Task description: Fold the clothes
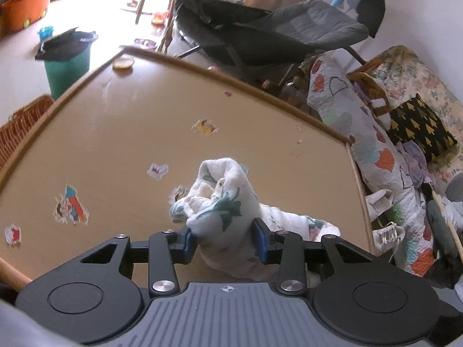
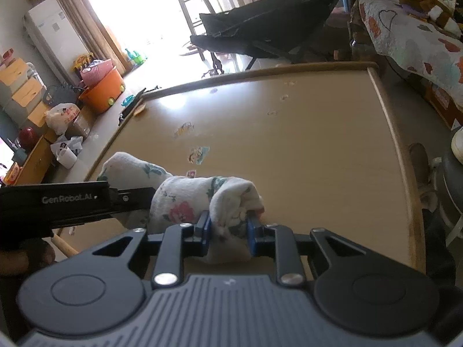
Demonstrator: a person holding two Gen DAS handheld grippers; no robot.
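Observation:
A white floral cloth [image 1: 222, 202] is bunched up above the tan wooden table [image 1: 130, 133]. My left gripper [image 1: 225, 238] is shut on one bunched end of it, with the blue pads pressed against both sides. In the right wrist view the same cloth [image 2: 185, 199] hangs between the two grippers. My right gripper [image 2: 228, 231] is shut on its other bunched end. The left gripper's black body [image 2: 66, 202] enters that view from the left, beside the cloth.
Torn stickers [image 1: 71, 206] dot the tabletop. A black folding lounge chair [image 1: 260, 34] stands beyond the table's far edge. A quilt-covered sofa [image 1: 385, 150] is on the right. A green bin [image 1: 66, 63] and an orange tub [image 2: 104, 89] stand on the floor.

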